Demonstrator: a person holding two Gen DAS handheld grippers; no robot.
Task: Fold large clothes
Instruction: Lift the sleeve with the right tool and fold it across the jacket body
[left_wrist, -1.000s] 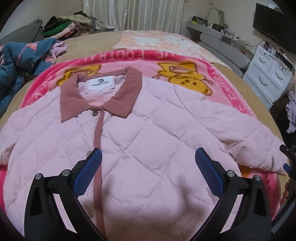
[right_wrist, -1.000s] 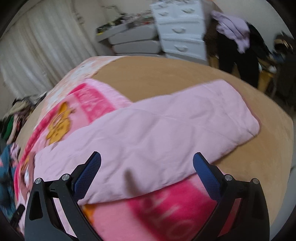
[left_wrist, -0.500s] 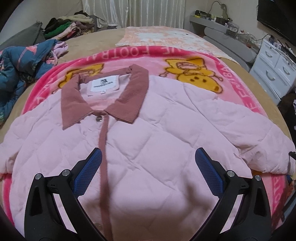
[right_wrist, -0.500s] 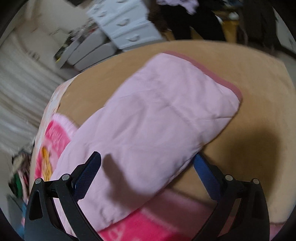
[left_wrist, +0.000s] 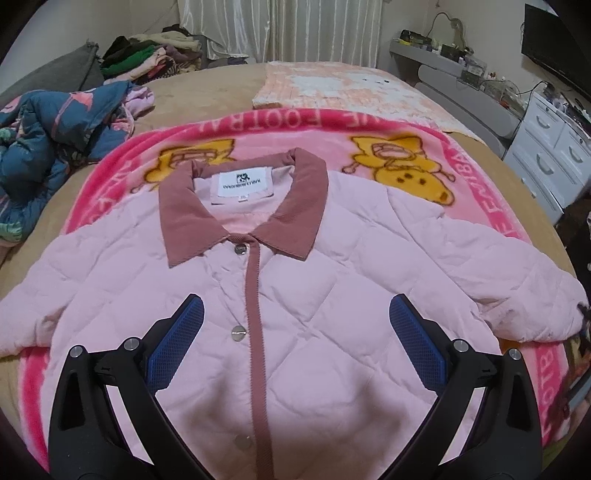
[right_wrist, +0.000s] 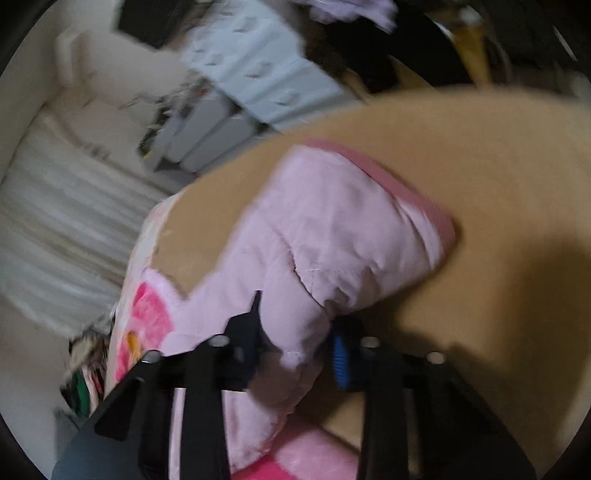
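A pink quilted jacket (left_wrist: 332, 277) with a dusty-rose collar (left_wrist: 291, 206) lies front up and buttoned on a pink cartoon blanket (left_wrist: 472, 155). My left gripper (left_wrist: 295, 301) hovers open over the jacket's chest, with nothing between its blue pads. In the right wrist view the jacket's sleeve (right_wrist: 332, 229) stretches onto the tan bed cover, its rose cuff (right_wrist: 406, 192) at the far end. My right gripper (right_wrist: 295, 317) has its jaws closing on a bunched fold of that sleeve, and the pads pinch the fabric. That view is motion-blurred.
A blue padded garment (left_wrist: 55, 122) lies crumpled at the left of the bed, and a pile of clothes (left_wrist: 147, 55) sits behind it. White drawers (left_wrist: 546, 155) stand past the bed's right edge. A pale patterned cloth (left_wrist: 351, 88) lies beyond the blanket.
My right gripper rolled, moved in along the sleeve toward the cuff, and its wide-open jaws closed onto the fabric. The left gripper rose slightly and drifted, staying open.
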